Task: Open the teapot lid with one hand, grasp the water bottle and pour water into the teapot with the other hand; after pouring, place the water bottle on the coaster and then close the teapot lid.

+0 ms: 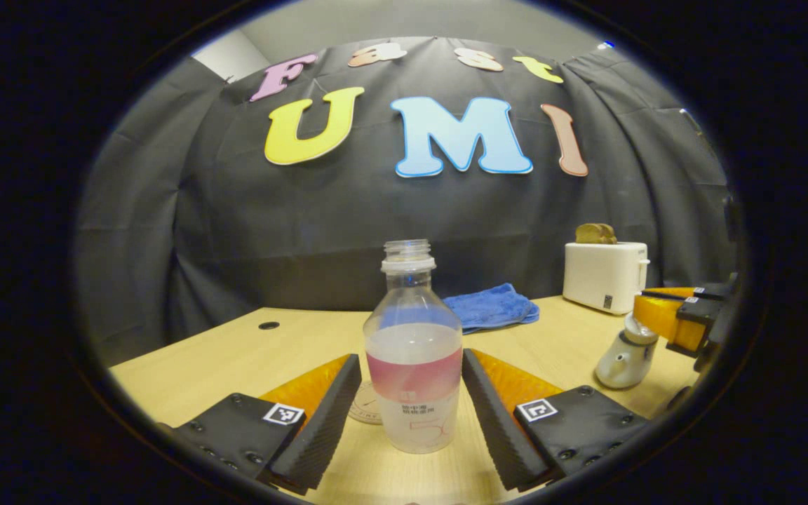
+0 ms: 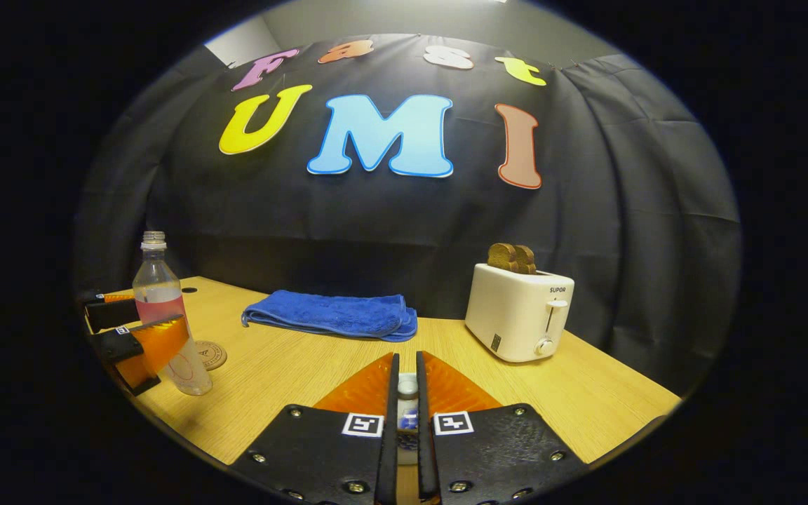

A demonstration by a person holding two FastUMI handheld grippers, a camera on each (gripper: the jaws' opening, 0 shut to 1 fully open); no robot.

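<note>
An uncapped clear water bottle (image 1: 412, 351) with a pink label, about half full, stands on the wooden table (image 1: 236, 358). My left gripper (image 1: 411, 358) is open, one finger close on each side of the bottle, with thin gaps left. A round coaster (image 1: 365, 408) lies just behind the bottle, also seen as the coaster (image 2: 209, 354) beside the bottle (image 2: 164, 315). The white teapot (image 1: 625, 359) sits at the right, and the right gripper (image 1: 663, 315) reaches over its lid (image 1: 640, 330). In the right gripper view my right gripper (image 2: 406, 361) is shut on the lid's white knob (image 2: 407, 387).
A folded blue towel (image 2: 330, 314) lies at the back of the table. A white toaster (image 2: 520, 312) with bread slices in it stands at the back right. A cable hole (image 1: 268, 325) marks the far left of the tabletop. The black cloth wall closes the back.
</note>
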